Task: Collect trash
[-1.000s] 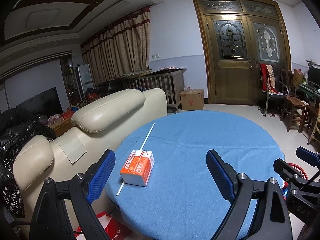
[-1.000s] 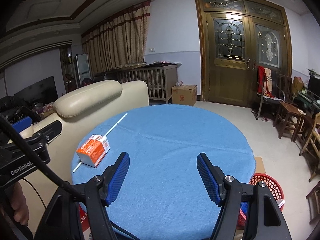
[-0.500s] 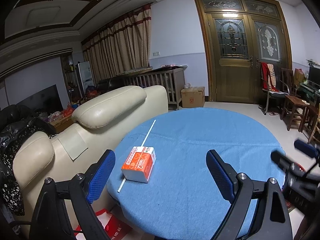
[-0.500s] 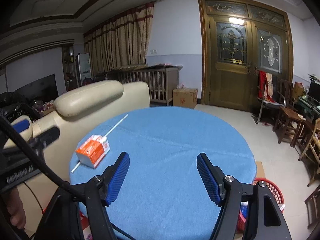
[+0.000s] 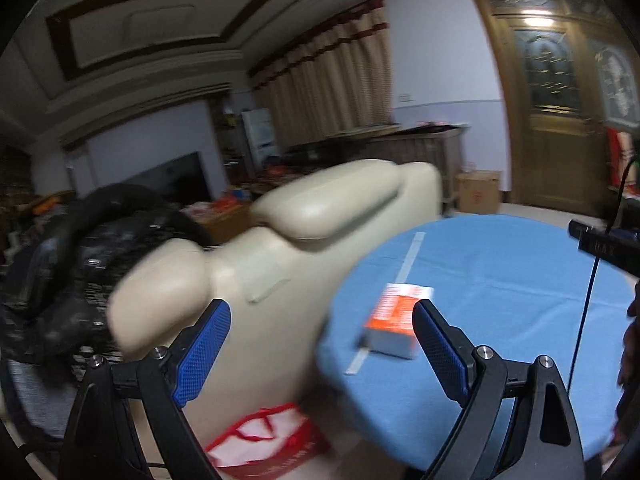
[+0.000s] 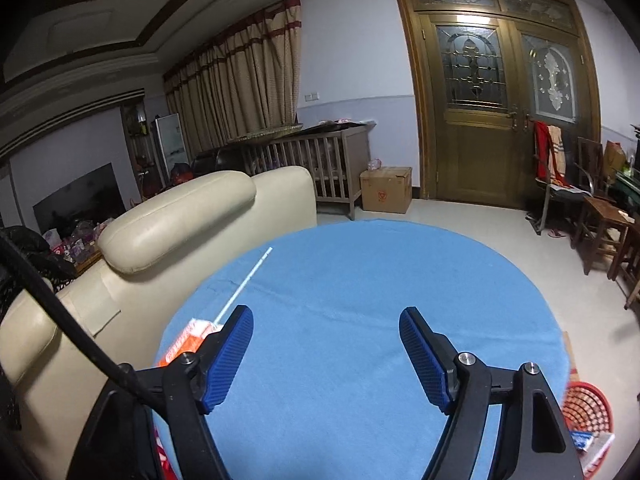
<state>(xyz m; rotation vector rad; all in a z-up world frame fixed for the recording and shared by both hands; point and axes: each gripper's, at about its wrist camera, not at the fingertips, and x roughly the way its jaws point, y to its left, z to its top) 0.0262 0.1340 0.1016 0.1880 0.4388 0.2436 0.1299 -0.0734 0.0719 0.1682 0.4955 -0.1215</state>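
An orange-and-white carton lies near the left edge of the round blue table, on top of a long white straw. My left gripper is open and empty; its right finger overlaps the carton in the blurred left wrist view, short of it. My right gripper hangs over the table's near half, jaws opening, nothing between them. In the right wrist view the carton peeks out behind the left finger, with the straw running away from it.
A cream leather sofa stands against the table's left side. A red mesh basket holding wrappers sits on the floor at the right. A red bag lies below the table edge. Wooden chairs and a cardboard box stand farther off.
The left gripper has swung left, so the sofa now fills its view and the carton sits by its right finger. The right gripper has moved left and its jaws have widened.
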